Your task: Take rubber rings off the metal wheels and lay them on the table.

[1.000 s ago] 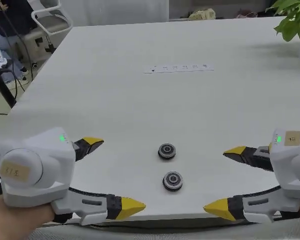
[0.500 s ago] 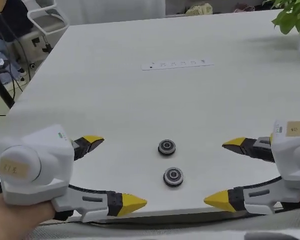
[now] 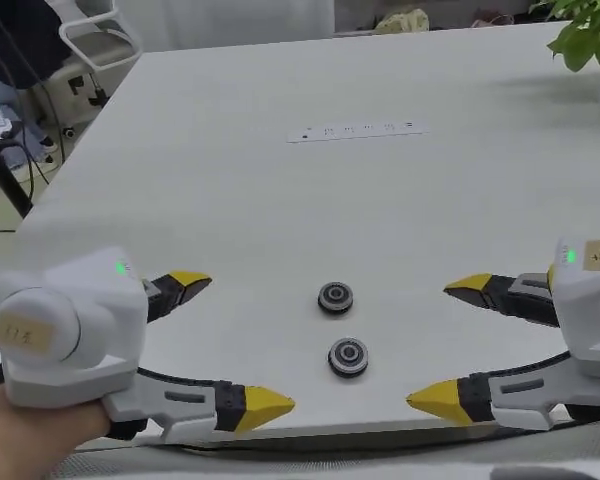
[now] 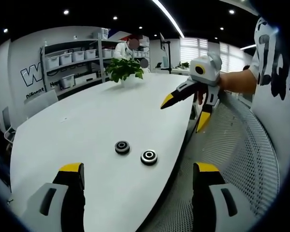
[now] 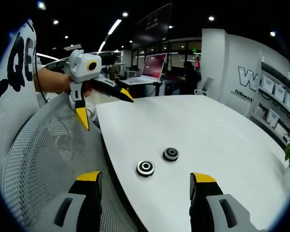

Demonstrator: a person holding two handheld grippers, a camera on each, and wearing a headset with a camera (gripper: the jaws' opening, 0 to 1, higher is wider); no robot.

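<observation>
Vs. a sec ago almost nothing has moved. The view has shifted a bit, but the far wheel [image 3: 335, 297] and near wheel [image 3: 348, 357] lie where they did: flat, close together but not touching, near the front edge of the counter [image 3: 280, 200]. L claw [image 3: 230, 343] and R claw [image 3: 447, 343] keep to either side of the pair, well apart from both. Each is released w/ jaws spread wide, nothing held. Dark rings [image 3: 332, 357] look to be on both yet, tho too small to be sure. So, as I read it, task not started: no ring off, none laid down. Next prob. needs one claw to pin a wheel while the other peels its ring. Risk: it skids on the smooth top.
</observation>
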